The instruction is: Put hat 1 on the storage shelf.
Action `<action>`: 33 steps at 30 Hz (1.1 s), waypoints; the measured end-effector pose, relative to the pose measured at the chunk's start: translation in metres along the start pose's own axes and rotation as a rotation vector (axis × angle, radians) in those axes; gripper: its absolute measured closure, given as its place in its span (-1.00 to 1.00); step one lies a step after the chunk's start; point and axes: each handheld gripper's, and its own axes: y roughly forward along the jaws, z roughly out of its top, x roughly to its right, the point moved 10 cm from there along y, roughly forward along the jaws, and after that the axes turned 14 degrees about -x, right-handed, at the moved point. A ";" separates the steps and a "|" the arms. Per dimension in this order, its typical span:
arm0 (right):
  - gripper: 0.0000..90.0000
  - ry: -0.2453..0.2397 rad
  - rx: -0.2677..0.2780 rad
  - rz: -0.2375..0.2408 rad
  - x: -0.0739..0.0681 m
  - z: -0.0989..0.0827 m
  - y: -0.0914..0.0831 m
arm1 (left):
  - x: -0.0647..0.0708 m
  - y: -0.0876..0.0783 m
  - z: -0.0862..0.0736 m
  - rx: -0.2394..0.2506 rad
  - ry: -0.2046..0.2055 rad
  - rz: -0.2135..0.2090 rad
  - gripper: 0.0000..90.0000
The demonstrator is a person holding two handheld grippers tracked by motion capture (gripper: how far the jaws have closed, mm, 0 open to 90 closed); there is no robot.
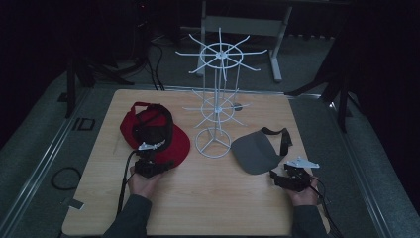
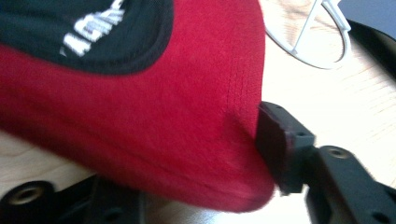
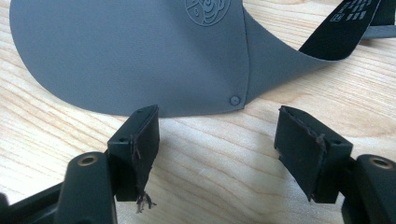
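A red cap (image 1: 153, 131) with a black inner band lies crown-down on the left of the wooden table (image 1: 208, 203). My left gripper (image 1: 155, 154) is at its near brim. In the left gripper view the red brim (image 2: 163, 116) lies across the gap of the left gripper (image 2: 173, 158); the right pad (image 2: 280, 140) sits at the brim's edge, and the other jaw is hidden beneath the cloth. A grey visor (image 1: 255, 151) with a black strap (image 1: 285, 139) lies to the right. My right gripper (image 1: 283, 177) stands open just short of the visor (image 3: 140, 56), nothing between the right gripper's (image 3: 217, 140) pads.
A white wire rack (image 1: 218, 99) with radiating arms at two levels stands on a round base (image 1: 213, 143) between the cap and the visor; part of that base (image 2: 308, 42) lies beyond the brim. Cables trail off the table's near left side.
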 end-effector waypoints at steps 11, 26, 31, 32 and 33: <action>-0.32 0.000 0.000 0.000 0.000 0.000 0.000 | 0.005 -0.003 0.001 0.015 0.009 -0.040 0.63; -0.32 -0.001 0.000 0.001 0.000 0.000 0.000 | 0.006 -0.008 -0.001 0.049 0.072 -0.020 0.91; -0.32 -0.002 0.000 0.001 0.000 0.000 0.000 | 0.005 -0.012 -0.002 0.062 0.077 -0.024 0.91; -0.32 -0.002 0.000 0.001 0.000 0.000 0.000 | 0.005 -0.012 -0.002 0.062 0.077 -0.024 0.91; -0.32 -0.002 0.000 0.002 0.000 0.000 0.000 | 0.004 -0.013 -0.002 0.067 0.075 -0.022 0.91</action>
